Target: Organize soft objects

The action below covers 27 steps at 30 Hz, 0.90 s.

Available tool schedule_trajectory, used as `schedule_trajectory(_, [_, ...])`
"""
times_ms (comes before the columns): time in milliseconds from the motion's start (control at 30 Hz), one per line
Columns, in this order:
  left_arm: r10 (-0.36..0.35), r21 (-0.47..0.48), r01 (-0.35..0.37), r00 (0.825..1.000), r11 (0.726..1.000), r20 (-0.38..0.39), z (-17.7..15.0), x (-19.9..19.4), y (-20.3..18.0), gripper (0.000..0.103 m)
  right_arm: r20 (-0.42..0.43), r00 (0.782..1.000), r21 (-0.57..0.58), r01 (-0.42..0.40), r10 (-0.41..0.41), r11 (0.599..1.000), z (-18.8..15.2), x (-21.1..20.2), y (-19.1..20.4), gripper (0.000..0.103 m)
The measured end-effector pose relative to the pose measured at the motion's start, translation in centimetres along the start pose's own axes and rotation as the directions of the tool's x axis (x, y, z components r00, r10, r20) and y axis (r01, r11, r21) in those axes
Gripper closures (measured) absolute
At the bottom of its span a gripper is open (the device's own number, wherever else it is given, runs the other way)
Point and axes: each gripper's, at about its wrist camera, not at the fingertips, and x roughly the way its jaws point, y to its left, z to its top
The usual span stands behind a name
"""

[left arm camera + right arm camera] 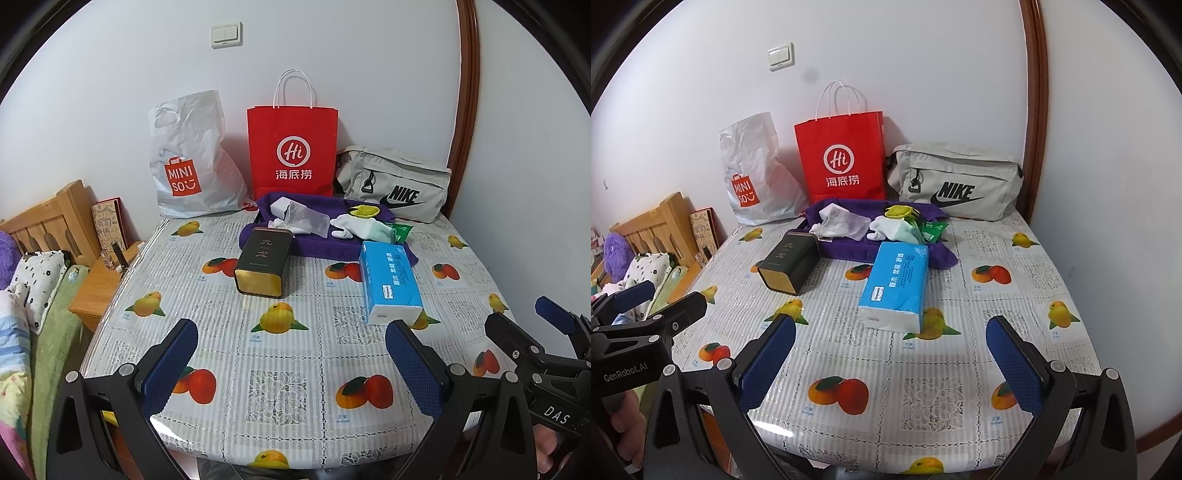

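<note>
Socks (354, 226) lie on the purple cloth (317, 247); both tongs gape empty.

The left gripper (291, 365) hangs low over the surface (295, 406), its blue-padded fingers (171, 365) spread wide with nothing between them. Ahead of the fingers a dark tin (263, 263) lies on its side, and ahead of the right finger lies a blue tissue pack (389, 282). Beyond both, a purple cloth (317, 247) carries white socks (354, 224) and a mesh pouch (306, 219). The right gripper (535, 328) shows beyond the right finger.
</note>
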Motion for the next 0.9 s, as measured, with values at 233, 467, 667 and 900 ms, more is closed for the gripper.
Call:
schedule_trajectory(233, [0.003,-0.001,-0.003,1.000,1.000,0.001,0.00,-0.06,0.02,0.000,0.000,1.000,0.000,-0.001,0.001,1.000,-0.01,-0.05,0.06,0.001])
schedule_trajectory(467, [0.002,-0.001,-0.002,1.000,1.000,0.002,-0.04,-0.14,0.07,0.000,0.000,1.000,0.000,-0.002,0.002,1.000,-0.02,-0.08,0.07,0.001])
schedule_trajectory(667, [0.003,-0.001,-0.003,1.000,1.000,0.002,-0.05,-0.13,0.06,0.000,-0.002,1.000,-0.005,-0.005,0.005,1.000,-0.05,-0.11,0.15,0.001])
schedule_trajectory(900, [0.004,-0.001,-0.004,1.000,1.000,0.001,-0.04,-0.12,0.00,0.000,-0.001,1.000,-0.005,-0.006,0.006,1.000,-0.09,-0.12,0.20,0.001])
